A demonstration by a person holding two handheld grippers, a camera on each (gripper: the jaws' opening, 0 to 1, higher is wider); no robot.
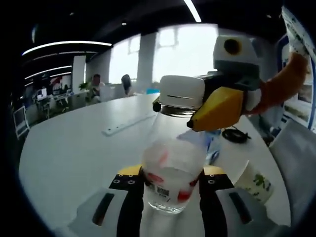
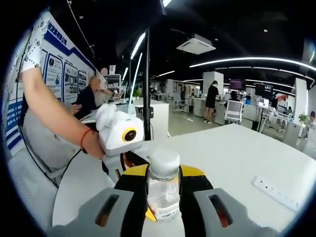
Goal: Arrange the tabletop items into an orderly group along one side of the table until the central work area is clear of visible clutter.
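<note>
A clear plastic bottle (image 1: 173, 173) with a white cap (image 1: 181, 92) and a red-printed label stands upright on the white table (image 1: 74, 153). My left gripper (image 1: 170, 190) is shut on its lower body, one black finger pressed on each side. The right gripper (image 1: 217, 111) reaches in from the right, its yellow-tipped jaws at the cap and neck. In the right gripper view, the same bottle (image 2: 163, 192) sits between the jaws of my right gripper (image 2: 164, 185), which are shut on it just under the cap (image 2: 164, 163). The left gripper (image 2: 121, 133), held by a hand, is behind it to the left.
A paper cup (image 1: 254, 181) with green print lies tilted at the right, near the table edge. Behind the bottle are a black round object (image 1: 235, 134) and something blue (image 1: 213, 148). A white power strip (image 1: 127, 124) (image 2: 276, 192) lies farther out. People sit in the office beyond.
</note>
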